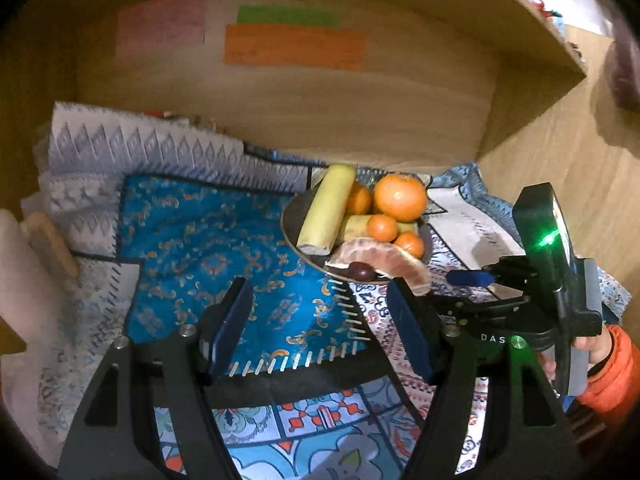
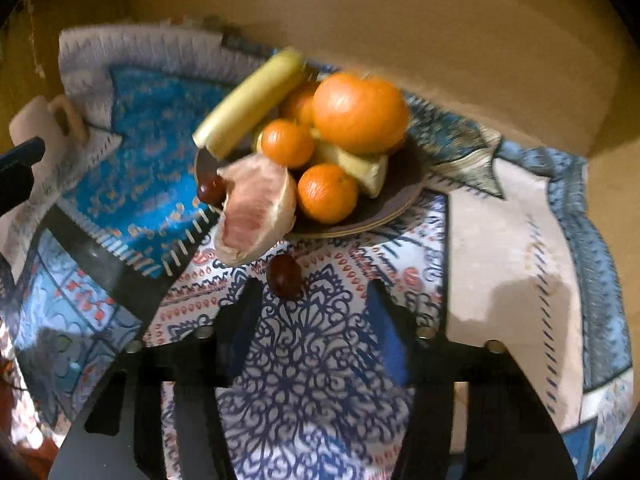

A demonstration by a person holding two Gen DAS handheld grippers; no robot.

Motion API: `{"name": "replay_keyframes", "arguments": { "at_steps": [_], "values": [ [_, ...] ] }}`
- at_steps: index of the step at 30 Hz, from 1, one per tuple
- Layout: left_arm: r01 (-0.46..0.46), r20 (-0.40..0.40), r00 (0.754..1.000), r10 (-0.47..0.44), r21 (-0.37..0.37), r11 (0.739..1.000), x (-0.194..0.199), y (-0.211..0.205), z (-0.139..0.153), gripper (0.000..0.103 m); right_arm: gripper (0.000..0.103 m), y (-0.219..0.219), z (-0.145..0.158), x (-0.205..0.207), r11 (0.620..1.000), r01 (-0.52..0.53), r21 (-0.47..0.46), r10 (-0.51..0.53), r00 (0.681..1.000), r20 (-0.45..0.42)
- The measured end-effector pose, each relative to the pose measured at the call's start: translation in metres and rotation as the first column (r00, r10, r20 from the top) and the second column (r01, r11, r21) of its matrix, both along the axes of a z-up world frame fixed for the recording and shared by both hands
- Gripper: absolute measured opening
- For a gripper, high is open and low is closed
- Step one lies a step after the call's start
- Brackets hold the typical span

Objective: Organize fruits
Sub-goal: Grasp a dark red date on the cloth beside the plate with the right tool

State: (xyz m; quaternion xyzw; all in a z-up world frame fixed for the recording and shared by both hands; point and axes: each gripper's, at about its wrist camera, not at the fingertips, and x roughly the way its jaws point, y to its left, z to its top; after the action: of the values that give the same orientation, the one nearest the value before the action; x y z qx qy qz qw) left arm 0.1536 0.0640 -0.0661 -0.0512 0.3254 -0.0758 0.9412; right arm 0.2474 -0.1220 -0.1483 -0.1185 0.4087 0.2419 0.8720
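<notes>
A dark plate point(image 1: 290, 216) on the patterned cloth holds a banana point(image 1: 326, 208), a big orange point(image 1: 400, 196), small oranges point(image 1: 382, 227) and a peeled pomelo piece point(image 1: 380, 260) hanging over the near rim. A dark red fruit point(image 1: 360, 271) lies on that rim. My left gripper point(image 1: 320, 320) is open over the blue cloth, short of the plate, with nothing between its fingers. In the right wrist view a second dark red fruit point(image 2: 284, 276) lies on the cloth just off the plate point(image 2: 400, 200). It is at the tips of my open right gripper point(image 2: 314, 312), nearer the left finger and untouched.
The cloth point(image 1: 200, 248) lies inside a wooden alcove with coloured paper notes point(image 1: 294, 50) on the back wall point(image 1: 340, 120). A pale roll point(image 1: 24, 264) lies at the left edge. A hand in an orange sleeve point(image 1: 612, 368) holds the right gripper.
</notes>
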Motion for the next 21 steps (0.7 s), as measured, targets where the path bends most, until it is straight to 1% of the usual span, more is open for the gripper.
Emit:
{"name": "replay_keyframes", "arguments": {
  "at_steps": [1, 3, 5, 7, 8, 14, 18, 21],
  "values": [
    [0.000, -0.006, 1.000, 0.000, -0.001, 1.000, 0.003, 0.001, -0.002, 0.069, 0.042, 0.003, -0.002, 0.003, 1.000, -0.011, -0.009, 0.011, 1.000, -0.010],
    [0.001, -0.018, 1.000, -0.001, 0.001, 1.000, 0.009, 0.000, -0.006, 0.069, 0.041, 0.007, -0.005, 0.004, 0.999, -0.040, -0.005, 0.040, 0.999, -0.024],
    [0.006, -0.028, 1.000, -0.006, -0.001, 1.000, 0.013, 0.000, -0.010, 0.069, 0.027, 0.010, -0.004, 0.003, 0.998, -0.062, -0.008, 0.062, 0.998, -0.018],
    [0.011, -0.034, 0.999, -0.011, -0.003, 1.000, 0.017, -0.001, -0.012, 0.069, 0.021, 0.012, -0.004, 0.000, 0.996, -0.086, -0.001, 0.086, 0.996, -0.026],
    [0.014, -0.037, 0.999, -0.014, -0.004, 1.000, 0.018, -0.002, -0.014, 0.069, 0.019, 0.012, -0.004, -0.002, 0.996, -0.091, -0.004, 0.091, 0.996, -0.023],
    [0.023, -0.048, 0.999, -0.024, -0.011, 1.000, 0.024, -0.004, -0.021, 0.069, 0.019, 0.013, -0.003, -0.012, 0.996, -0.090, 0.001, 0.090, 0.996, -0.026],
    [0.016, -0.045, 0.999, -0.017, -0.010, 1.000, 0.022, -0.004, -0.021, 0.069, 0.019, 0.018, -0.004, -0.002, 0.996, -0.088, 0.028, 0.089, 0.995, -0.053],
    [0.011, -0.044, 0.999, -0.011, -0.010, 1.000, 0.021, -0.003, -0.020, 0.069, 0.019, 0.022, -0.005, 0.004, 0.995, -0.094, 0.022, 0.095, 0.994, -0.050]
  ]
}}
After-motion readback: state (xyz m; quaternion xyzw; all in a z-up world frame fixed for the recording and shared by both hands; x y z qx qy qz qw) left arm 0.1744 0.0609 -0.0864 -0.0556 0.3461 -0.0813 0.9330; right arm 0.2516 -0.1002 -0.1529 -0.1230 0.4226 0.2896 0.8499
